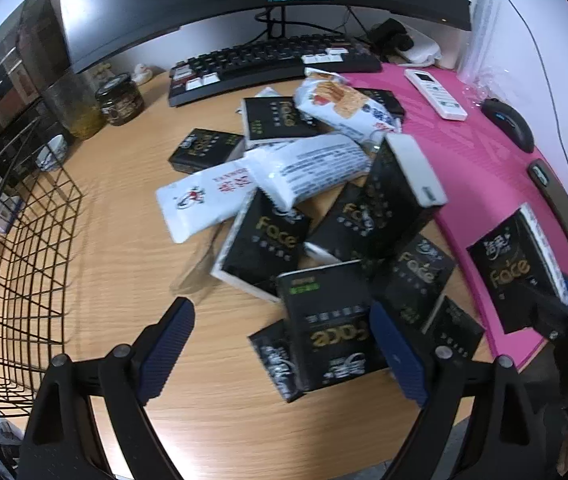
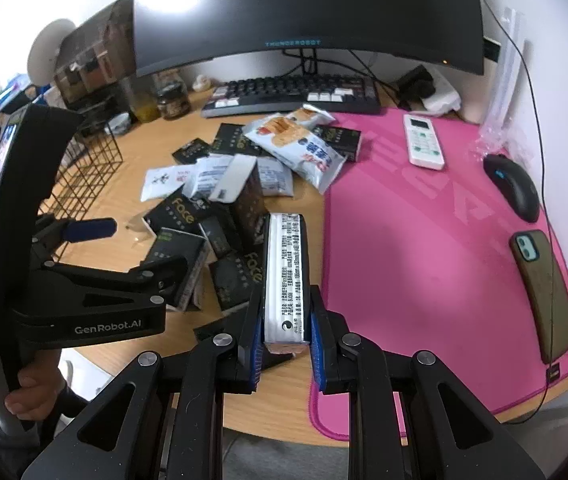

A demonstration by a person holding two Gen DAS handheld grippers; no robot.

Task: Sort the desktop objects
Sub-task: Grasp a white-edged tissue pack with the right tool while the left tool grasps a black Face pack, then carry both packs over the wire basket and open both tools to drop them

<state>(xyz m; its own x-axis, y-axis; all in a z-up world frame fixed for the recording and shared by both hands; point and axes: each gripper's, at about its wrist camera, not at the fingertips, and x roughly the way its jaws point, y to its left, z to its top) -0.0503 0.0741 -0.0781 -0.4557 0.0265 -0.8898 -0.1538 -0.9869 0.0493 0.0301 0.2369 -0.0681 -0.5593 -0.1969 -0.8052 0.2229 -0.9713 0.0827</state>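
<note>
behind the pile of tissue packs (image 1: pixel 335 216), keyboard (image 1: pixel 268 62), left tongs (image 1: pixel 284 354) wide, right tongs (image 2: pixel 285 350) clamping a tissue pack (image 2: pixel 285 272)

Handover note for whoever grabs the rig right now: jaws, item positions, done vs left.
Right gripper: shut on one black tissue pack, held edge-up over the desk edge beside the pink mat.
Left gripper: open, holding nothing, above the pile of tissue packs and snack bags.
Wire basket: at left; no items visible in the part shown.
Done: one pack picked.
Left: place it, then sort the pile.
</note>
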